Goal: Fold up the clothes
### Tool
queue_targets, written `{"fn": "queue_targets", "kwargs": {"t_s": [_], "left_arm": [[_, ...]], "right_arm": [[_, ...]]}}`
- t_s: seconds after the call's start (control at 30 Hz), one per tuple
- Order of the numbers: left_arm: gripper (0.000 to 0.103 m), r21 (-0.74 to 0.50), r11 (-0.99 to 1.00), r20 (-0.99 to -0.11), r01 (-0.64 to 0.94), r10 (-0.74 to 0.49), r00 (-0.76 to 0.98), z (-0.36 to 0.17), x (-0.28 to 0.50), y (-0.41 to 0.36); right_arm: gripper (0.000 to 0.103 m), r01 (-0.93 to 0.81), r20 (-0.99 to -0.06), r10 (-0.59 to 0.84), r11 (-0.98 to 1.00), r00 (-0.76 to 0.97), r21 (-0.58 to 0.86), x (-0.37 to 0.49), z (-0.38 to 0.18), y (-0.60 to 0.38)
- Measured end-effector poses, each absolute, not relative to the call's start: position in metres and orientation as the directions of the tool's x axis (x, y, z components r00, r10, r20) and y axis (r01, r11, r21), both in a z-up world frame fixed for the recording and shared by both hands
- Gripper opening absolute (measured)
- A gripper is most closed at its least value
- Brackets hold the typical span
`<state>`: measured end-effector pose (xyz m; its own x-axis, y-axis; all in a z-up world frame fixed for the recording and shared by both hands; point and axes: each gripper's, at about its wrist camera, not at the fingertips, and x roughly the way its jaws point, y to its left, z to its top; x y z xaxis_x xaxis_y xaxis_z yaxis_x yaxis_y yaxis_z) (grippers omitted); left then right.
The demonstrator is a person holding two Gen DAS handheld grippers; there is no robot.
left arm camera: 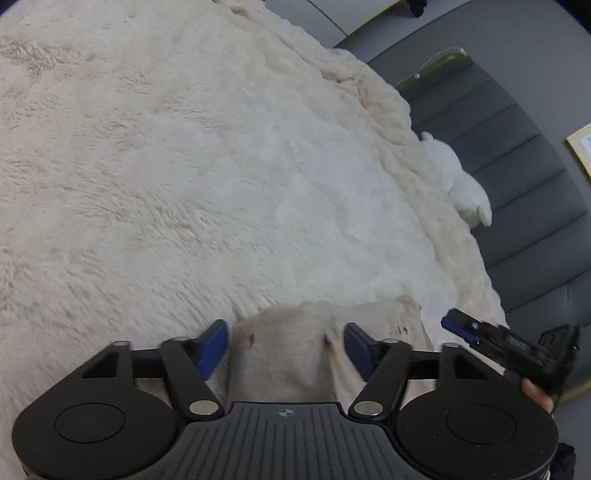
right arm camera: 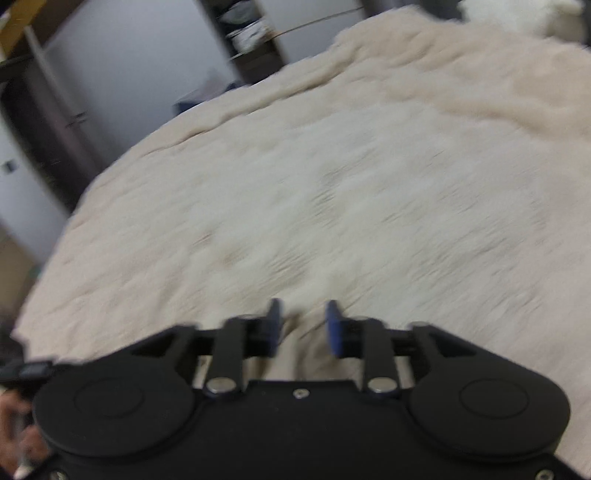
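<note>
A beige garment (left arm camera: 280, 362) lies bunched on the fluffy cream blanket (left arm camera: 184, 166), right under my left gripper (left arm camera: 285, 326). A hump of the cloth rises between the blue pads (left arm camera: 212, 347), which stand apart from it, so the gripper is open. My right gripper (right arm camera: 304, 310) is open too, over the same beige cloth (right arm camera: 295, 362), with its pads clear of the cloth. That view is blurred. One of its blue-tipped fingers (left arm camera: 458, 326) shows at the right of the left wrist view, just past the garment's edge.
The blanket covers a bed. A white plush toy (left arm camera: 461, 184) leans on the grey padded headboard (left arm camera: 524, 192) at the right. Past the bed's far left edge stand pale wardrobe doors (right arm camera: 74, 92) and dark shelves (right arm camera: 247, 33). A hand (right arm camera: 14, 424) shows at the lower left.
</note>
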<state>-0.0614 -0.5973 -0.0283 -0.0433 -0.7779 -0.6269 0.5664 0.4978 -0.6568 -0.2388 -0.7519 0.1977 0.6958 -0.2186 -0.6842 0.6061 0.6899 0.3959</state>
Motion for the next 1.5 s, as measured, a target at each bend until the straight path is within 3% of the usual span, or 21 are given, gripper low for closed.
{"fn": "queue_targets", "kwargs": {"t_s": [0.03,0.17,0.33,0.47,0.53,0.57,0.67,0.73,0.8,0.83,1.0,1.07,1.13,1.23,1.43,1.47,1.5], "left_arm": [[0.073,-0.641,0.501,-0.635,0.582,-0.771,-0.036,-0.026,-0.067,-0.593],[0.074,-0.537,0.529,-0.686,0.657,-0.728,0.026,-0.016,-0.1,-0.568],[0.077,-0.436,0.527,-0.714,0.73,-0.696,0.076,-0.011,-0.157,-0.532],[0.077,-0.476,0.507,-0.704,0.718,-0.71,0.034,-0.027,-0.182,-0.526],[0.076,-0.503,0.496,-0.695,0.708,-0.719,0.01,-0.039,-0.189,-0.527],[0.076,-0.477,0.507,-0.711,0.718,-0.703,0.025,-0.039,-0.191,-0.53],[0.079,-0.37,0.529,-0.754,0.763,-0.651,0.085,-0.03,-0.196,-0.544],[0.097,-0.295,0.532,-0.773,0.794,-0.622,0.129,-0.024,-0.2,-0.552],[0.099,-0.259,0.526,-0.784,0.81,-0.604,0.142,-0.025,-0.203,-0.556],[0.101,-0.246,0.522,-0.789,0.816,-0.597,0.144,-0.027,-0.204,-0.558],[0.101,-0.268,0.498,-0.783,0.825,-0.611,0.114,-0.03,-0.207,-0.563],[0.101,-0.281,0.489,-0.777,0.826,-0.621,0.103,-0.029,-0.208,-0.565],[0.1,-0.278,0.486,-0.778,0.828,-0.62,0.103,-0.029,-0.21,-0.567],[0.1,-0.275,0.49,-0.78,0.827,-0.617,0.106,-0.031,-0.211,-0.569],[0.1,-0.311,0.536,-0.757,0.785,-0.639,0.137,-0.03,-0.194,-0.565],[0.1,-0.331,0.543,-0.743,0.772,-0.654,0.141,-0.029,-0.189,-0.565],[0.098,-0.353,0.544,-0.728,0.761,-0.671,0.142,-0.027,-0.185,-0.565]], "right_arm": [[0.044,0.584,-0.69,-0.186,0.705,0.7,0.402,-0.24,0.198,-0.745],[0.042,0.514,-0.737,-0.102,0.78,0.668,0.358,-0.243,0.189,-0.7],[0.042,0.508,-0.782,-0.168,0.836,0.6,0.209,-0.26,0.187,-0.644],[0.04,0.532,-0.817,-0.221,0.839,0.532,0.119,-0.277,0.175,-0.618],[0.008,0.557,-0.819,-0.248,0.824,0.518,0.102,-0.285,0.171,-0.616],[0.006,0.567,-0.819,-0.258,0.818,0.513,0.098,-0.288,0.169,-0.615],[0.009,0.66,-0.788,-0.334,0.742,0.517,0.118,-0.311,0.179,-0.622],[0.019,0.689,-0.745,-0.381,0.71,0.548,0.144,-0.327,0.188,-0.617],[0.036,0.694,-0.714,-0.381,0.691,0.588,0.202,-0.337,0.194,-0.612],[0.038,0.689,-0.699,-0.378,0.688,0.607,0.226,-0.338,0.194,-0.607],[0.039,0.67,-0.769,-0.355,0.732,0.531,0.125,-0.317,0.174,-0.596],[0.035,0.667,-0.793,-0.357,0.74,0.493,0.082,-0.31,0.168,-0.595],[0.015,0.668,-0.809,-0.349,0.741,0.473,0.071,-0.308,0.164,-0.595],[0.007,0.672,-0.813,-0.343,0.737,0.469,0.077,-0.308,0.161,-0.597],[0.009,0.71,-0.773,-0.408,0.701,0.486,0.076,-0.319,0.172,-0.601],[0.012,0.713,-0.755,-0.419,0.696,0.505,0.091,-0.322,0.176,-0.601],[0.024,0.714,-0.731,-0.435,0.693,0.526,0.101,-0.324,0.18,-0.601]]}}
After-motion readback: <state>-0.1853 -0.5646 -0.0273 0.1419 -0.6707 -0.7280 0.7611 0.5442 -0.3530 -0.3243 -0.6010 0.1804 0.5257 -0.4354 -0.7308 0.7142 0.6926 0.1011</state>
